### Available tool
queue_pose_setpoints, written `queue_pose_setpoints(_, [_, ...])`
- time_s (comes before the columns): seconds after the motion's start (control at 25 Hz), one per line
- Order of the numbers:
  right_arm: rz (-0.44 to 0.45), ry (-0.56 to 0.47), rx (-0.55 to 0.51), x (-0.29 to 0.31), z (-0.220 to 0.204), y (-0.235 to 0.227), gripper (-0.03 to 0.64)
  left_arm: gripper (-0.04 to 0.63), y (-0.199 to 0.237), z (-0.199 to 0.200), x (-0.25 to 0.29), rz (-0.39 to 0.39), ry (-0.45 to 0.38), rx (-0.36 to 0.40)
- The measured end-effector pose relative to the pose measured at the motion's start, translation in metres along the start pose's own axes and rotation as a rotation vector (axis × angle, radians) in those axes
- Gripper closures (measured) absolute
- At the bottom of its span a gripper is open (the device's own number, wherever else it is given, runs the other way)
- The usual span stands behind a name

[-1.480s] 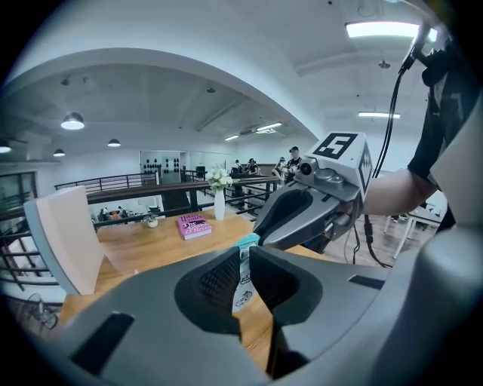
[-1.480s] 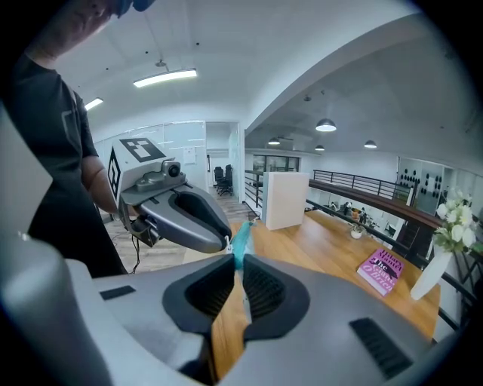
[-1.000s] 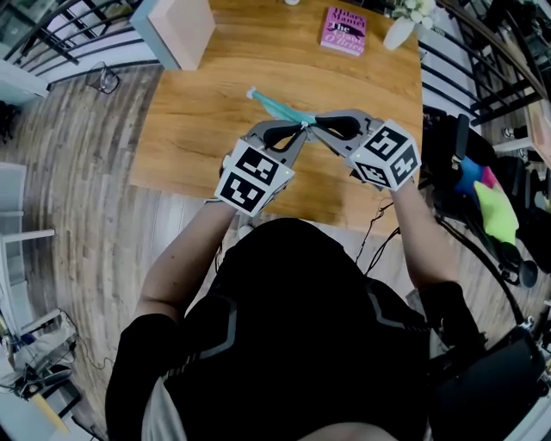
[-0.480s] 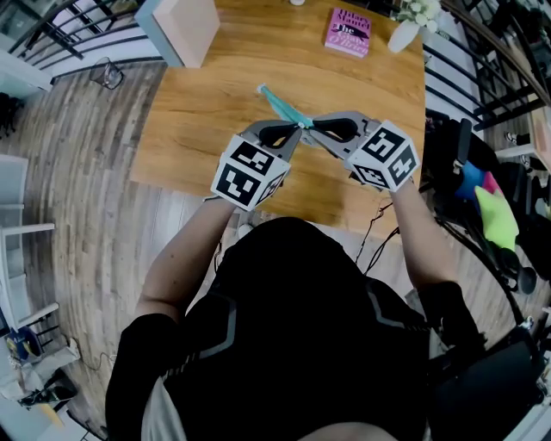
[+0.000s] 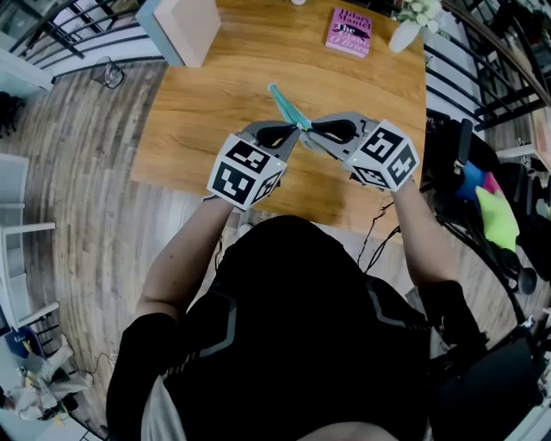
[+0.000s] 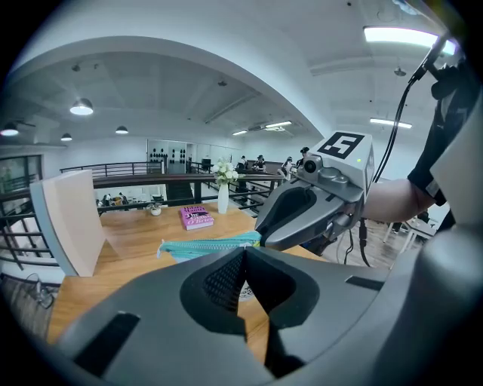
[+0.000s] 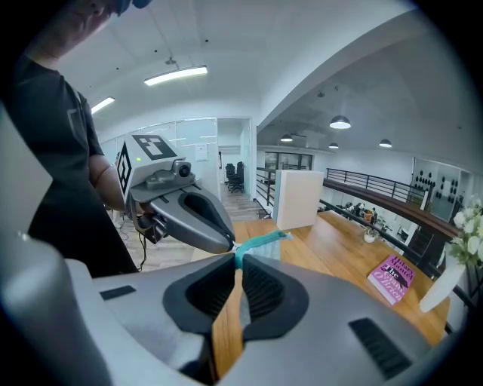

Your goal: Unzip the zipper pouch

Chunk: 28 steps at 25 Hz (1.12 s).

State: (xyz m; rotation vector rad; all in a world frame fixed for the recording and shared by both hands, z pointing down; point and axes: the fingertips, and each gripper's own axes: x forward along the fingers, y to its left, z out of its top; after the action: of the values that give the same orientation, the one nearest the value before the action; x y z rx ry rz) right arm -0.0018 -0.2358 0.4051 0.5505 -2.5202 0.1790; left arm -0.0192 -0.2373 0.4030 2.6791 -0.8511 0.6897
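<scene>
The teal zipper pouch (image 5: 283, 105) hangs in the air over the wooden table (image 5: 198, 129), its free end slanting up and left from where both grippers meet. My left gripper (image 5: 295, 132) is shut; in the right gripper view its tips pinch a small pale piece, seemingly the zipper pull (image 7: 227, 246), at the pouch's near end. My right gripper (image 5: 311, 129) is shut on that same end of the pouch (image 7: 260, 243), right beside the left tips. In the left gripper view the pouch (image 6: 202, 246) stretches leftward behind my closed left gripper (image 6: 243, 253).
A pink book (image 5: 349, 32) and a white vase with flowers (image 5: 403, 33) stand at the table's far right. A pale upright box (image 5: 185, 26) sits at the far left corner. Black railings and a chair holding bright items (image 5: 492, 207) stand to the right.
The pouch's free end has swung to the right and stands steeper now. Both grippers have stayed almost in place, still tip to tip; the left one has rolled slightly.
</scene>
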Motion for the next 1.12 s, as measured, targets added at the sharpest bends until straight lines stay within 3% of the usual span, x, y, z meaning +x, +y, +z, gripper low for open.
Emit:
queue_pose_setpoints(0.2, [0.011, -0.041, 0.035, -0.002, 0.003, -0.004, 0.568, 0.566, -0.004, 0.006, -0.004, -0.021, -0.016, 0.059])
queue_pose_setpoints(0.6, [0.047, -0.096, 0.07, -0.001, 0.007, -0.002, 0.522, 0.566, -0.013, 0.015, -0.01, -0.053, -0.048, 0.067])
queue_pose_setpoints(0.92, [0.126, -0.168, 0.153, -0.005, 0.013, 0.005, 0.577, 0.566, -0.014, 0.018, -0.017, -0.07, -0.061, 0.061])
queue_pose_setpoints(1.12, [0.141, -0.17, 0.19, -0.005, 0.013, 0.007, 0.583, 0.566, -0.011, 0.018, -0.018, -0.042, -0.051, 0.049])
